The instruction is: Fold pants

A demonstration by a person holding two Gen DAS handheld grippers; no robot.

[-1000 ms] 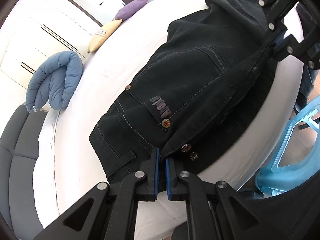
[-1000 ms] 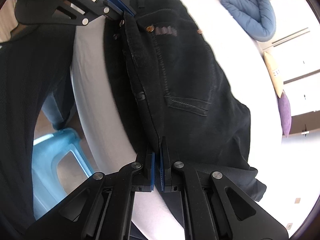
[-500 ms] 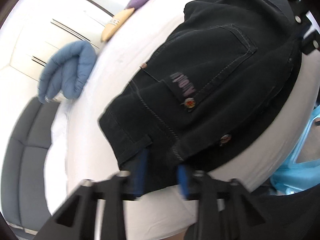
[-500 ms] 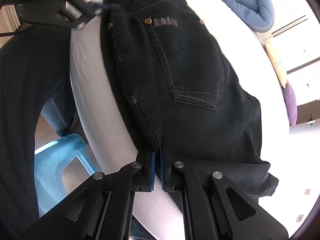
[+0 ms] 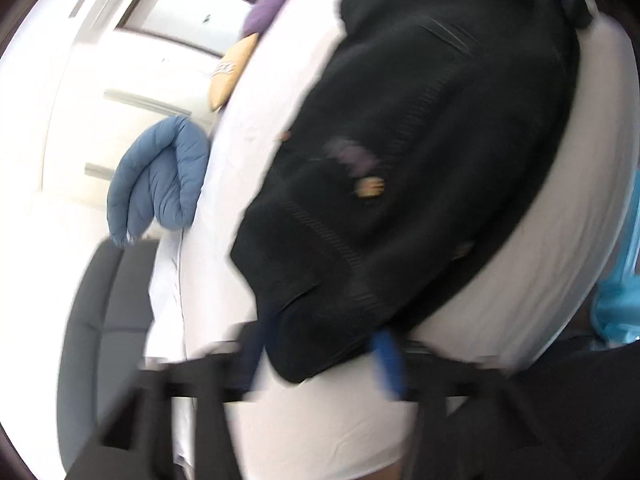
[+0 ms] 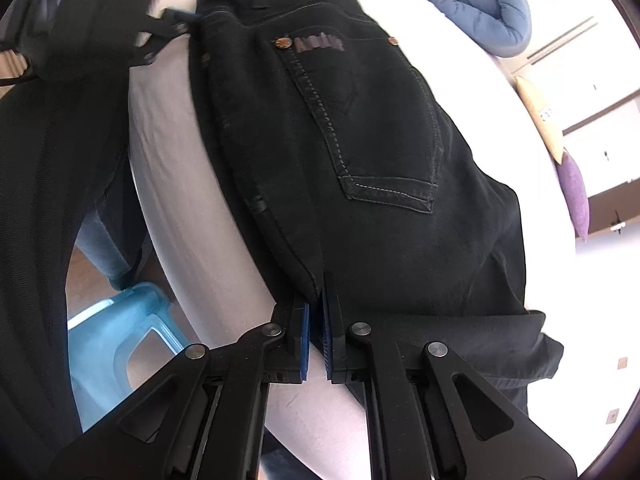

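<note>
Right gripper, low in frame, pinches black pants on a white bed; left gripper, blurred, spreads wide. Blue duvet upper right.

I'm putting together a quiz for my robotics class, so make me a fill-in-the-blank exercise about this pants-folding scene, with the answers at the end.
1. The black jeans lie on a bed with a ____ sheet.
2. The right gripper is shut on the jeans, while the left gripper is ____.
3. The folded puffy quilt beyond the jeans is ____ in colour.
4. Beside the bed stands a light blue plastic ____.

Answers: white; open; blue; stool
</note>
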